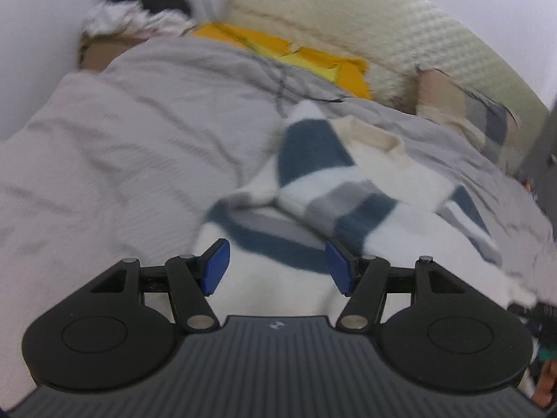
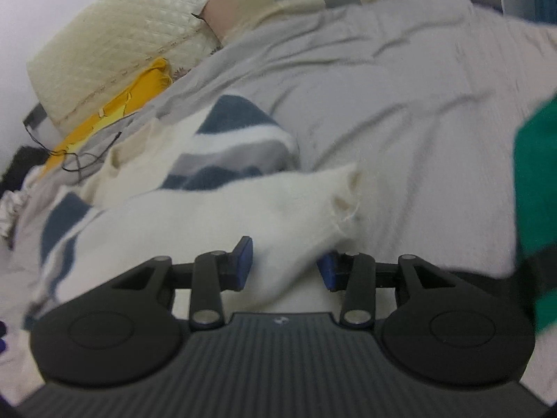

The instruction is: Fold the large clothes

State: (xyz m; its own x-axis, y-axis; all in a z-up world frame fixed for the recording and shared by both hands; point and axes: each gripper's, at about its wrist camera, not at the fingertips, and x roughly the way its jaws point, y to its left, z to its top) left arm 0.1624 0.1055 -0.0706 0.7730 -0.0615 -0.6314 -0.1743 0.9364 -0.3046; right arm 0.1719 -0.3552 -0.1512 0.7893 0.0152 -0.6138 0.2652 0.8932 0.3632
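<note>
A white sweater with dark blue and grey stripes (image 1: 334,188) lies crumpled on the grey bedspread (image 1: 146,132). My left gripper (image 1: 275,270) is open, its blue pads (image 1: 216,268) wide apart just above the sweater's white lower part, holding nothing. In the right wrist view the same sweater (image 2: 195,209) lies ahead. My right gripper (image 2: 285,264) has its jaws apart, with a bunch of white sweater fabric, ending in a frayed cuff (image 2: 344,195), lying between the blue pads (image 2: 245,256). The frames are blurred.
A cream quilted headboard (image 1: 365,24), a yellow cloth (image 1: 296,52) and a patchwork pillow (image 1: 470,111) lie at the bed's far side. A thin black cord (image 2: 80,160) lies on the bedspread. A pile of clothes (image 1: 132,10) sits far left. A green sleeve (image 2: 536,188) shows at right.
</note>
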